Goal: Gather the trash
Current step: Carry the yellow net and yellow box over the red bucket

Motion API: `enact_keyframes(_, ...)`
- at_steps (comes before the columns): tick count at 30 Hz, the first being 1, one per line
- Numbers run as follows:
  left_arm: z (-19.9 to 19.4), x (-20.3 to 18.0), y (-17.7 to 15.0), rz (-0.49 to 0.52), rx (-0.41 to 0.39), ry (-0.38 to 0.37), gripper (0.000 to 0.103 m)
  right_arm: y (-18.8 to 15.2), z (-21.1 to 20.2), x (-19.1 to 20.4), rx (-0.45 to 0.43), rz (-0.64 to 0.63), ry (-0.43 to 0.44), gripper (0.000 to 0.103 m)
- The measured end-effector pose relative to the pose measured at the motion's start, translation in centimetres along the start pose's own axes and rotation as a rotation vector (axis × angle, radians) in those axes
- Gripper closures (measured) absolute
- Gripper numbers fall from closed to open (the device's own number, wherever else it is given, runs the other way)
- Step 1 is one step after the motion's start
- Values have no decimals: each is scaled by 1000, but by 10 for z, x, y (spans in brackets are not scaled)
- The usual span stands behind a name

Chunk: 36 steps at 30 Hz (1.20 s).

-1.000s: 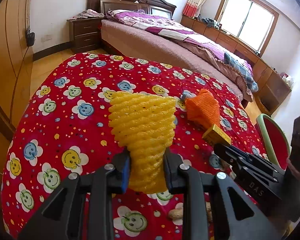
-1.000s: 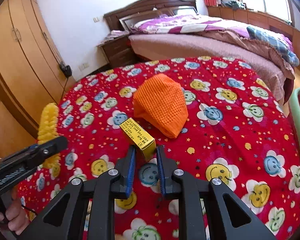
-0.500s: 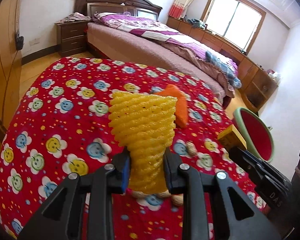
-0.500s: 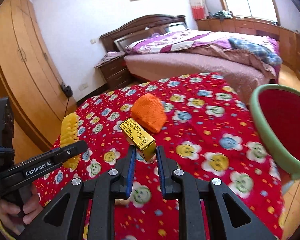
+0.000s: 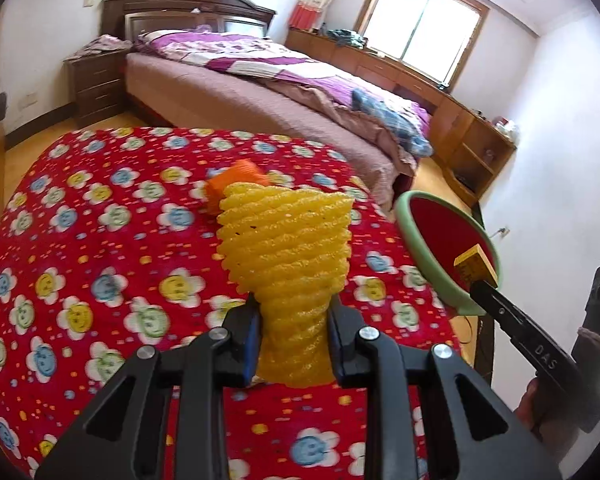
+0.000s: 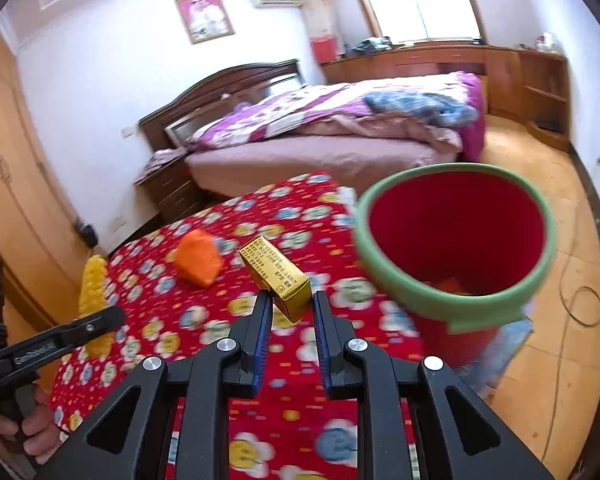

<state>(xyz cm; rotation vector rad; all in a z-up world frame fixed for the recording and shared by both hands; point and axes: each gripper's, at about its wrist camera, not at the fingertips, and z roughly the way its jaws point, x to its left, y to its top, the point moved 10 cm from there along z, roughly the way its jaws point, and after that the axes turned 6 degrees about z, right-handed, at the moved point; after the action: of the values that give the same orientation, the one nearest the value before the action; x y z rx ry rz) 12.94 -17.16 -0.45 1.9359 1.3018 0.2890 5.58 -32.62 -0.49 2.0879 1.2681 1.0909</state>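
Observation:
My left gripper (image 5: 292,320) is shut on a yellow foam fruit net (image 5: 288,248) and holds it above the red flowered tablecloth (image 5: 100,264). My right gripper (image 6: 288,308) is shut on a small gold box (image 6: 278,274), held above the table's right edge, left of the red bin with a green rim (image 6: 452,312). In the left wrist view the box (image 5: 474,264) shows in front of the bin (image 5: 432,268). An orange foam net (image 6: 198,258) lies on the cloth; it also shows in the left wrist view (image 5: 236,178). Orange trash lies inside the bin.
A bed (image 5: 260,84) with purple bedding stands behind the table, with a nightstand (image 5: 96,84) at its left. Wooden wardrobes (image 6: 16,208) stand at the left. A cable (image 6: 584,306) lies on the tiled floor right of the bin.
Both grippers have swung right with their loads. The red bin has come closer and now fills the right of the right wrist view; the gold box is nearer its rim.

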Motion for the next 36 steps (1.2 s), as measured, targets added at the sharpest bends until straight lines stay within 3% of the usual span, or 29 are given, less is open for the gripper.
enact_keyframes(8,19,-52,9,82,19,-59,75,17,-14,-75,-70,105,-127,82)
enact_keyframes(18,48,-101,22,155,50,-102,75,30,-7,-140,-81,180,-221,80)
enact_keyframes(25,67,-123,25,192,68,-118,75,34,3,-164,-66,221,-233,78)
enact_keyframes(36,107,-170,23,276,121,-163,75,33,-18,-165,-107,212,-214,78)
